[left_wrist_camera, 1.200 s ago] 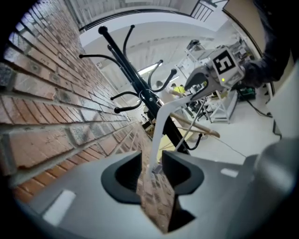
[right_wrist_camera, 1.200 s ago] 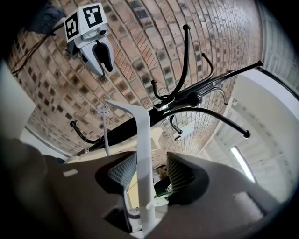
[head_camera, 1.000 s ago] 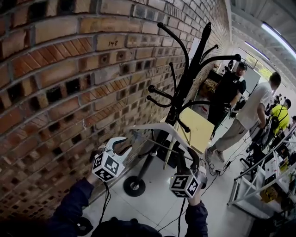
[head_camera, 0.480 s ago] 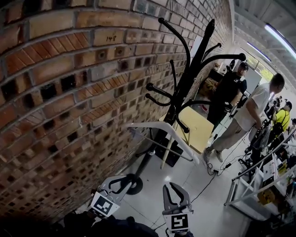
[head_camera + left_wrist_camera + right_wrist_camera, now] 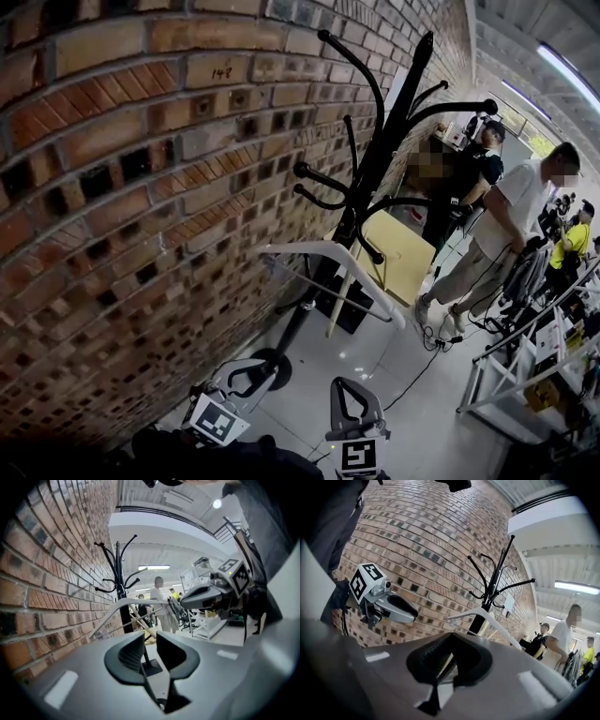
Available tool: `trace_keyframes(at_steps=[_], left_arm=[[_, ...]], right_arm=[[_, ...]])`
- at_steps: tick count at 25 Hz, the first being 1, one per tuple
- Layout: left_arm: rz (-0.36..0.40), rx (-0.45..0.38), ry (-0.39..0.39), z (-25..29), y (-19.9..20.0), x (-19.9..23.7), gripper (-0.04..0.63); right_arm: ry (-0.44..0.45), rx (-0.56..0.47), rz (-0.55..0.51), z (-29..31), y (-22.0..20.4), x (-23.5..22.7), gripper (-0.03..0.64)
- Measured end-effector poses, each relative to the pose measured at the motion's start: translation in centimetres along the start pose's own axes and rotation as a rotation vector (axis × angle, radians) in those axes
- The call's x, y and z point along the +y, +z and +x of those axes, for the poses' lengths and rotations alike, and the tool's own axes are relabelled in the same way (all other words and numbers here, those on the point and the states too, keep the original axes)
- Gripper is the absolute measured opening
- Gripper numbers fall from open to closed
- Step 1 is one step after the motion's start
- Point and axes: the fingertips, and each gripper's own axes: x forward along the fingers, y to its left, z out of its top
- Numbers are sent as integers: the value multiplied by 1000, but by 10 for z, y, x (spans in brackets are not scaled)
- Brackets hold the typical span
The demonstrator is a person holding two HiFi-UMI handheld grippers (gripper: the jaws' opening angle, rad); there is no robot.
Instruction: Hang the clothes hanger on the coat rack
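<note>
A white clothes hanger (image 5: 349, 269) hangs from a low arm of the black coat rack (image 5: 375, 159) by the brick wall, with neither gripper touching it. My left gripper (image 5: 265, 371) is low and well back from it, jaws shut on nothing. Beside it my right gripper (image 5: 345, 384) has just closed, with nothing held. The left gripper view shows its own closed jaws (image 5: 150, 637), the hanger (image 5: 125, 606), the rack (image 5: 120, 581) and the right gripper (image 5: 186, 603). In the right gripper view I see closed jaws (image 5: 451, 640), the hanger (image 5: 490, 616) and the left gripper (image 5: 411, 616).
The brick wall (image 5: 112, 187) runs along the left. The rack's round base (image 5: 274, 368) stands on the floor near my left gripper. A yellow board (image 5: 398, 258) leans behind the rack. People (image 5: 506, 234) stand at the right beside white shelving (image 5: 525, 366), and cables cross the floor.
Both grippers let go of the hanger and pulled back and down from the rack. The left jaws shut first, the right ones after. The hanger stays hanging on the rack.
</note>
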Motion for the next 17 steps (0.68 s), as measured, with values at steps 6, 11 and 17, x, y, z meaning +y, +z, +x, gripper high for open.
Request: trace_keyframes(at_steps=[6,11,17], left_arm=[[4,-14,-6,-1,6,-1,55],[9,-21,-5,-4,10,-3,55],[15,-30,-4,-6,14,-1,54]], right_arm=[[-9,3,-4,-2,0,-3,6],[11,-13,-29,1,8,1,6],[9,-8,-48,2,12,-1,6]])
